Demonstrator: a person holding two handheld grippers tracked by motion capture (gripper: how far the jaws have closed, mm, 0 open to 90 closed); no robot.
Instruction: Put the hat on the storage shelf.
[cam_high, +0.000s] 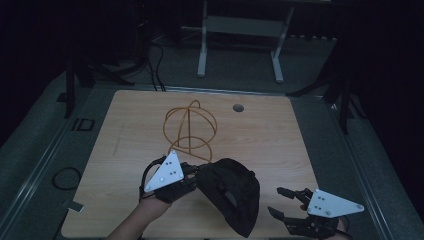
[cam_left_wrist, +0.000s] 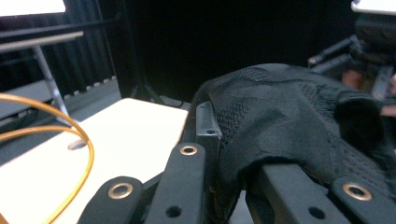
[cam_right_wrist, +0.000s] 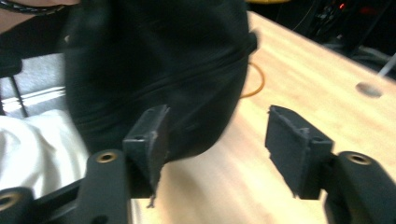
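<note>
Left tool (cam_high: 192, 176) clamps the cap (cam_high: 230, 200); right tool (cam_high: 285, 202), jaws apart beside the cap, holds nothing. A thin-fabric grip might slip, dropping it.

Black cap (cam_right_wrist: 154, 70) blurred and cut off at the top edge, orange wire hoop (cam_left_wrist: 56, 140) cropped at left, right gripper (cam_high: 287, 202) clipped by the bottom edge

cap (cam_high: 231, 195) before wire stand (cam_high: 190, 127) | both on table (cam_high: 135, 130)
</note>
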